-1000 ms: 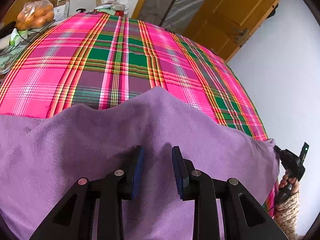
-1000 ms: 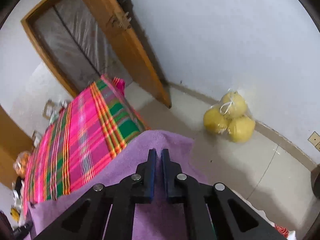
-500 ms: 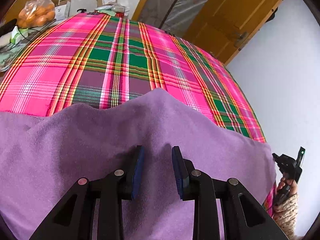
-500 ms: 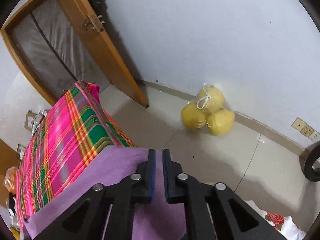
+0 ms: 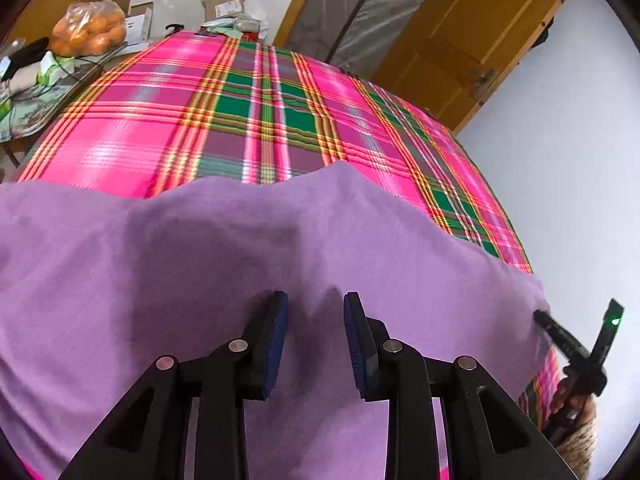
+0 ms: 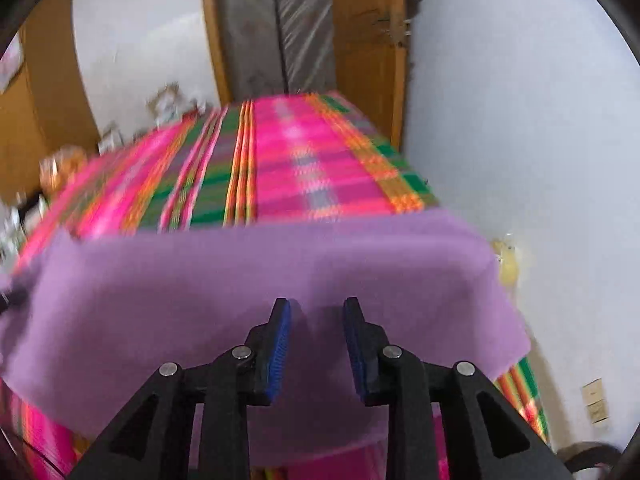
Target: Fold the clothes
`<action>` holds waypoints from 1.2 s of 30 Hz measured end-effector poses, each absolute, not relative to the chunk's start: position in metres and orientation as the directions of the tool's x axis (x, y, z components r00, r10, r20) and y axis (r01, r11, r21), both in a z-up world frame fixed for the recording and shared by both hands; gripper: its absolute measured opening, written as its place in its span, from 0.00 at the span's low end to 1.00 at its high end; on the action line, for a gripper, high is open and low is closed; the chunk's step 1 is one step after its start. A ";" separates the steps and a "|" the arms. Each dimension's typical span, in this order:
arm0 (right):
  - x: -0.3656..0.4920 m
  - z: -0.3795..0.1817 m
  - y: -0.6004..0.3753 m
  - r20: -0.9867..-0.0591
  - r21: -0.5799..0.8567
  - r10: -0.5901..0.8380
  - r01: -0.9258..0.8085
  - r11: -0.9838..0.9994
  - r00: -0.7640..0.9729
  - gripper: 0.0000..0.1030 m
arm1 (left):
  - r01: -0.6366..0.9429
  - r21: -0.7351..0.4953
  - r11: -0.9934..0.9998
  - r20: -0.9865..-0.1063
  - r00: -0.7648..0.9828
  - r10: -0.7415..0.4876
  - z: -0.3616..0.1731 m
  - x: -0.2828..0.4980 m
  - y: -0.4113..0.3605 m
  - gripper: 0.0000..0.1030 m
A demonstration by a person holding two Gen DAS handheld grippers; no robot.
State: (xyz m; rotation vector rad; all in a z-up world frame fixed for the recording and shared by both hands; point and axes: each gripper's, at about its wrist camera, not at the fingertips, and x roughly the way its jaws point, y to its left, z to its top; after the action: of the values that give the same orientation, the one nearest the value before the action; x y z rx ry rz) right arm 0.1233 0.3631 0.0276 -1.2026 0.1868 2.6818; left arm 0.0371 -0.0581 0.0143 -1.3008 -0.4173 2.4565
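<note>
left wrist: left gripper [image 5: 316, 312] fingers spread, purple cloth [image 5: 200, 264] under them, not pinched
right wrist: right gripper [image 6: 316, 316] fingers just opened, cloth [image 6: 240, 280] below, loose
cloth: on plaid table [image 5: 260, 120], near edge
labels: box [image 5: 225, 5] sticker, unreadable

My right wrist view is smeared with motion: the plaid cloth [image 6: 304, 168] on the desk runs into streaks, and the clutter [image 6: 60, 168] at its far left end is too blurred to name. A pale yellow thing [image 6: 506, 260] by the wall shows only as a smudge past the edge of the purple garment [image 6: 256, 280]. That garment covers the near part of the desk in both views and runs off the lower and left borders, so I cannot tell its full shape or what kind of clothing it is. In my left wrist view, my right gripper [image 5: 572, 344] is partly cut off at the frame's rim, its jaws not readable there.
</note>
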 end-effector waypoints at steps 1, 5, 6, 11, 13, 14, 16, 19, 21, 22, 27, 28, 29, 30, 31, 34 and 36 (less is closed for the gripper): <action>0.128 0.027 0.362 -0.747 0.026 0.136 -0.233 -0.972 -0.651 0.28 | -0.146 -0.398 -0.906 -0.739 -0.534 0.411 0.014 0.041 -0.062 0.29; 0.137 0.032 0.359 -0.750 0.044 0.131 -0.246 -0.968 -0.649 0.29 | -0.111 -0.397 -0.911 -0.740 -0.549 0.389 0.011 0.053 -0.080 0.29; 0.136 0.035 0.352 -0.740 0.058 0.109 -0.226 -0.972 -0.663 0.29 | -0.097 -0.397 -0.913 -0.742 -0.552 0.381 0.010 0.056 -0.085 0.29; 0.131 0.046 0.313 -0.704 0.109 -0.005 -0.101 -0.989 -0.710 0.32 | -0.043 -0.405 -0.914 -0.736 -0.577 0.353 0.009 0.072 -0.109 0.29; 0.126 0.044 0.291 -0.709 0.117 -0.061 -0.032 -0.993 -0.703 0.32 | -0.021 -0.414 -0.910 -0.733 -0.586 0.347 0.007 0.079 -0.119 0.29; 0.122 0.041 0.279 -0.714 0.130 -0.097 0.004 -0.991 -0.694 0.32 | -0.010 -0.415 -0.910 -0.732 -0.590 0.341 0.007 0.081 -0.124 0.29; 0.118 0.039 0.257 -0.714 0.155 -0.163 0.073 -0.985 -0.681 0.32 | 0.015 -0.413 -0.911 -0.733 -0.599 0.322 0.007 0.086 -0.134 0.29; 0.116 0.037 0.222 -0.711 0.165 -0.248 0.187 -0.968 -0.658 0.32 | 0.066 -0.381 -0.922 -0.743 -0.616 0.263 0.013 0.090 -0.151 0.29; 0.116 0.036 0.199 -0.717 0.149 -0.272 0.240 -0.959 -0.642 0.32 | 0.102 -0.376 -0.921 -0.734 -0.639 0.229 0.020 0.089 -0.167 0.29; 0.115 0.035 0.189 -0.720 0.142 -0.280 0.259 -0.955 -0.635 0.32 | 0.122 -0.379 -0.917 -0.727 -0.653 0.214 0.024 0.088 -0.175 0.29; 0.103 0.035 0.160 -0.723 0.138 -0.327 0.337 -0.931 -0.608 0.32 | 0.180 -0.351 -0.919 -0.696 -0.707 0.127 0.046 0.071 -0.208 0.29; 0.100 0.035 0.156 -0.723 0.136 -0.331 0.346 -0.929 -0.606 0.32 | 0.191 -0.339 -0.921 -0.710 -0.694 0.118 0.047 0.063 -0.212 0.29; 0.097 0.036 0.152 -0.722 0.133 -0.335 0.354 -0.926 -0.605 0.32 | 0.192 -0.336 -0.922 -0.723 -0.680 0.122 0.047 0.055 -0.216 0.29; 0.095 0.037 0.148 -0.723 0.130 -0.338 0.361 -0.923 -0.603 0.32 | 0.194 -0.334 -0.923 -0.736 -0.665 0.126 0.047 0.047 -0.219 0.29; 0.094 0.036 0.145 -0.725 0.129 -0.338 0.363 -0.923 -0.600 0.32 | 0.198 -0.324 -0.925 -0.746 -0.655 0.122 0.047 0.040 -0.222 0.29; 0.083 0.032 0.138 -0.735 0.133 -0.339 0.365 -0.922 -0.588 0.32 | 0.207 -0.288 -0.935 -0.763 -0.639 0.094 0.044 0.024 -0.228 0.29; 0.079 0.028 0.137 -0.744 0.135 -0.336 0.362 -0.922 -0.578 0.32 | 0.224 -0.304 -0.926 -0.781 -0.616 0.107 0.037 0.016 -0.234 0.29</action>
State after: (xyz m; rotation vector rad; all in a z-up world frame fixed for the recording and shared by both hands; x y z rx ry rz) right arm 0.0793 0.1366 0.0277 -1.4978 -0.0568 3.2041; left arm 0.0159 -0.2344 0.0375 -1.4029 -0.6081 2.8204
